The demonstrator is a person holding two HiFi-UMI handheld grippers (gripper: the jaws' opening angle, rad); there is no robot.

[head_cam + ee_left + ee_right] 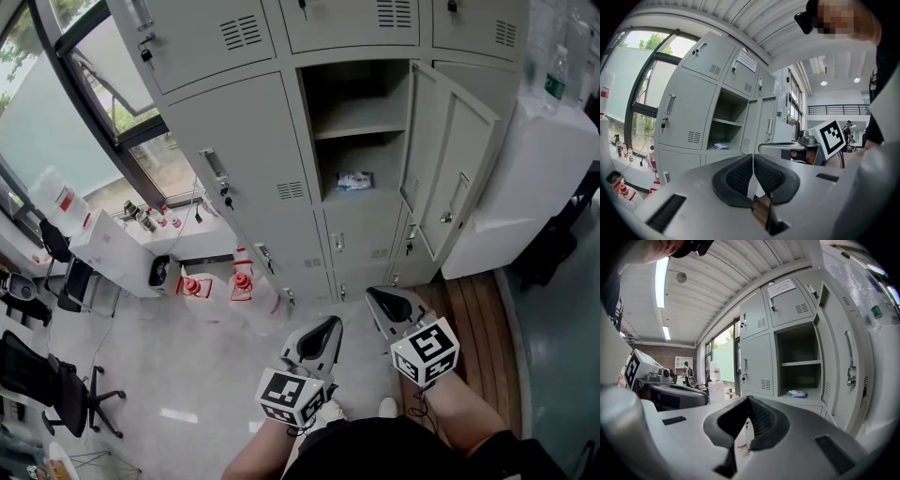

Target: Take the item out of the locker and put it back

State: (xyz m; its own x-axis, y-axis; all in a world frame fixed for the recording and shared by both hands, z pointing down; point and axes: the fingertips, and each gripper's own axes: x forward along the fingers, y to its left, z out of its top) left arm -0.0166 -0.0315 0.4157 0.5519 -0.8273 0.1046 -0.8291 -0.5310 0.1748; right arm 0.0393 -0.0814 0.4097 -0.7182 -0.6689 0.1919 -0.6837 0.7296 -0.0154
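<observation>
Left gripper (753, 157): jaws closed together, nothing between. Right gripper (748, 399): likewise closed and empty. Well ahead of both tips, a blue-and-white packet (354, 180) inside the open locker (307, 141), under its shelf (361, 127). Paper notice (782, 288) higher up, print unreadable.

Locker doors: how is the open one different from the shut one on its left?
The open grey metal door sticks out from the row; the shut grey metal door lies flush. The open door uncovers a small blue-white packet; the shut door hides its inside. Both are pale grey.
</observation>
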